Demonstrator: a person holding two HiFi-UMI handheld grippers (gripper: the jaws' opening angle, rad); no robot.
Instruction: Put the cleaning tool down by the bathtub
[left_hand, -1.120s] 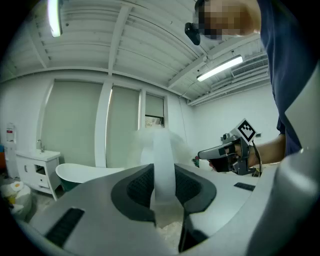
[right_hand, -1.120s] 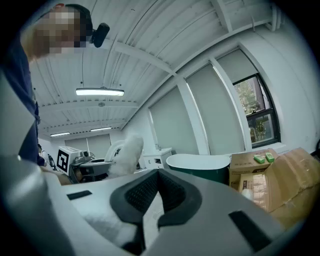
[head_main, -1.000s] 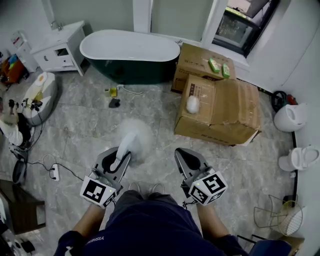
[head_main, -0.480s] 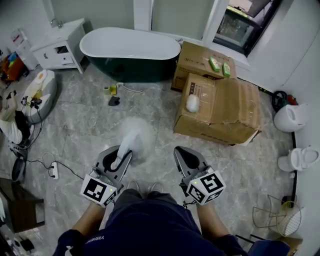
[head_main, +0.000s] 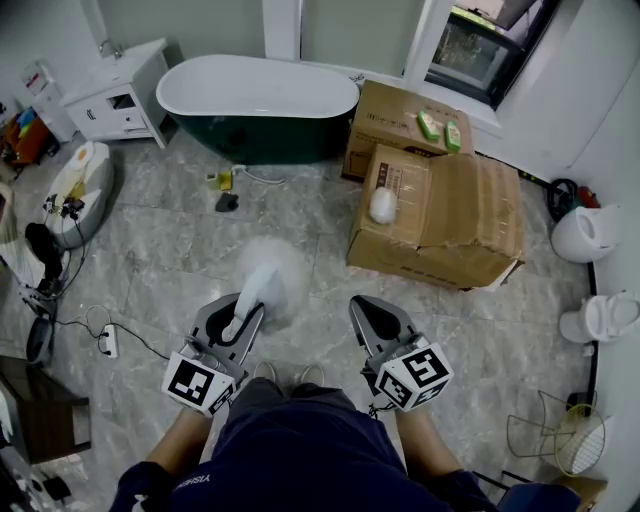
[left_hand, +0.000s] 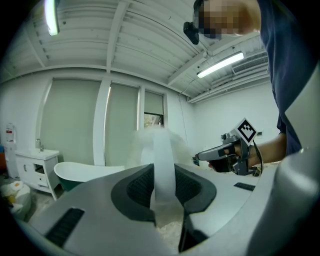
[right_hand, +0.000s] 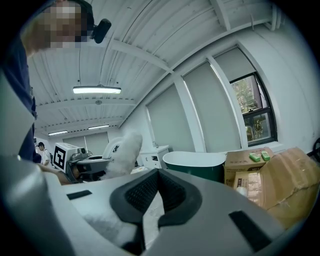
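The cleaning tool is a fluffy white duster (head_main: 270, 272) on a flat white handle (left_hand: 164, 167). My left gripper (head_main: 240, 312) is shut on that handle, and the duster head sticks out forward over the grey tiled floor. In the left gripper view both dark pads (left_hand: 137, 187) press the handle's sides. My right gripper (head_main: 375, 315) hangs beside it, shut and with nothing in it. The dark green bathtub (head_main: 258, 100) with its white rim stands well ahead at the far wall, also visible as the bathtub (right_hand: 195, 162) in the right gripper view. The duster (right_hand: 125, 149) shows there at the left.
Large cardboard boxes (head_main: 435, 215) lie right of the tub. A white cabinet (head_main: 115, 95) stands to its left. Small items (head_main: 228, 202) lie on the floor before the tub. A power strip (head_main: 108, 343) and cables sit at the left, a wire basket (head_main: 560, 430) at the right.
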